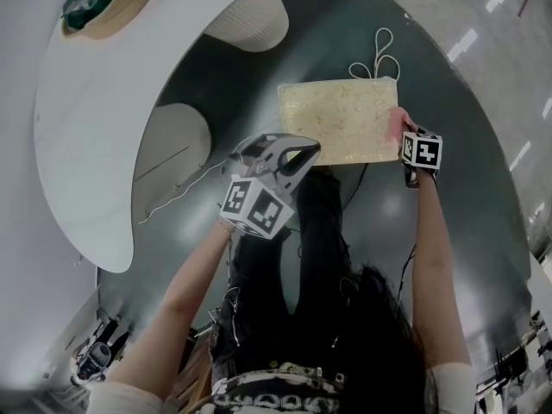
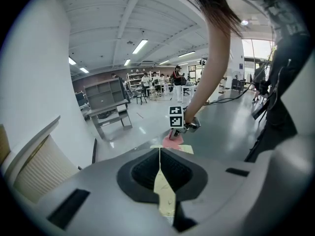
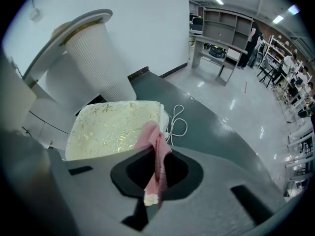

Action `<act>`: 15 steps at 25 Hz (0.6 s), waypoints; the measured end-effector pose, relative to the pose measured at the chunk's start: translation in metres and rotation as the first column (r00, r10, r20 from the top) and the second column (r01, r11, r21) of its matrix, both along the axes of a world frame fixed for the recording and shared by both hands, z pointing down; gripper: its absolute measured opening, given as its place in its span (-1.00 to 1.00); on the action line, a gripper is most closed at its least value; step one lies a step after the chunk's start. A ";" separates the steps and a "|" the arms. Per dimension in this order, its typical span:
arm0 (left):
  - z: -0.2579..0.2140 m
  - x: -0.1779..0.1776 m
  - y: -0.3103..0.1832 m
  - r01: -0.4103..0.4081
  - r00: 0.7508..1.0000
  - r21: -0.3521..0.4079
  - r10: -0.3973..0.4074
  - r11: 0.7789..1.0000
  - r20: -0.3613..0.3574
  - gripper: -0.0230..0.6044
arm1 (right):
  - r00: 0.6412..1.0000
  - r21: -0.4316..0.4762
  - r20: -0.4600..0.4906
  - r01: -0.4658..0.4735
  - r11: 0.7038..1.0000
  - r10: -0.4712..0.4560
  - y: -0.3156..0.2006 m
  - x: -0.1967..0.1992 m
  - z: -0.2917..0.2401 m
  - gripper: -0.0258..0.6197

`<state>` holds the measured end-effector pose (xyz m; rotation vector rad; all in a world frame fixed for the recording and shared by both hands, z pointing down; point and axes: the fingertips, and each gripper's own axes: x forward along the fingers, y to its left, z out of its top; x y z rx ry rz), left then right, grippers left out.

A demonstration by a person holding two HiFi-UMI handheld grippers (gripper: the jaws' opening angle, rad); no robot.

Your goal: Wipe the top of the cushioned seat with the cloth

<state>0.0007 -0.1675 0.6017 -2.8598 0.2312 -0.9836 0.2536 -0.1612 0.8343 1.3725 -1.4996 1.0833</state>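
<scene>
Dark grey-green polished floor [image 1: 466,231] spreads beneath both my grippers. Closest in, my right gripper [image 3: 156,167] is clamped on a soft pink cloth [image 3: 156,144], which is pinched between the jaws and flops over their tips. My left gripper [image 2: 160,162] has its jaws pressed together on a thin pale strip. The strip carries the same gold marks as the seat, so I judge that it grips the seat's near edge, though I cannot be sure.

Just ahead of the right jaws and to their left, the pale yellow, gold-patterned cushioned seat [image 3: 106,127] lies flat on the floor, and the cloth meets its edge. Past the seat's far corner, ahead of the right jaws, a thin white cord [image 3: 178,124] lies in loops. Farther ahead and to the left rises a white ribbed column [image 3: 98,58], and far off to the right stands a grey shelf unit [image 3: 221,31].

The cloth looks light and limp and will likely bunch, so a broad fold should trail under the jaws. The seat looks padded and light and may skid on the glossy floor, so its edge is the place to hold it.
</scene>
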 end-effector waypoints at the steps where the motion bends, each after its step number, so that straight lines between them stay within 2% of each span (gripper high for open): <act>1: 0.000 0.001 0.000 0.000 1.000 0.001 0.000 1.000 0.000 -0.91 | 1.000 0.000 -0.001 -0.005 1.000 0.005 0.001 0.002 0.000 -0.88; 4: -0.002 0.000 0.000 0.007 1.000 0.001 -0.007 1.000 -0.002 -0.91 | 1.000 0.021 0.015 -0.013 1.000 0.012 0.001 -0.002 -0.007 -0.88; 8: -0.001 -0.005 -0.001 0.012 1.000 0.005 -0.012 1.000 0.006 -0.91 | 0.998 0.080 0.055 0.021 0.997 -0.026 -0.001 -0.029 -0.022 -0.88; 15: -0.002 -0.033 -0.008 0.067 0.998 0.014 -0.067 0.998 0.019 -0.91 | 0.977 0.158 0.163 0.112 0.981 -0.138 0.003 -0.117 -0.040 -0.88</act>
